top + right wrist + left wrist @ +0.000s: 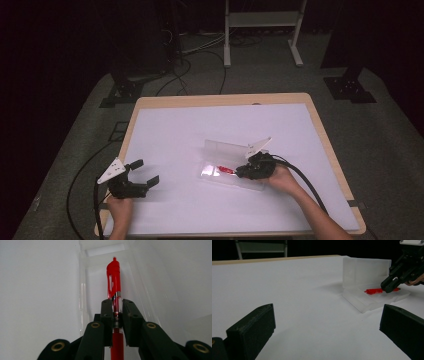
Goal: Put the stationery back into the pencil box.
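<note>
A red pen (114,280) lies lengthwise inside a clear plastic case (227,176) whose lid (225,148) stands open at the back. My right gripper (116,305) is shut on the red pen's barrel, low over the case tray. In the high view the right gripper (241,171) sits at the case's right end with the pen (226,170) poking left. The left gripper view shows the pen (375,291) and case (372,298) at the right. My left gripper (147,172) rests open on the white table near the front left, well away from the case.
The white mat (175,130) covers a wooden table (220,99). Cables trail from both grippers off the front edge. A white metal stand (262,20) and dark equipment bases stand on the floor beyond the table.
</note>
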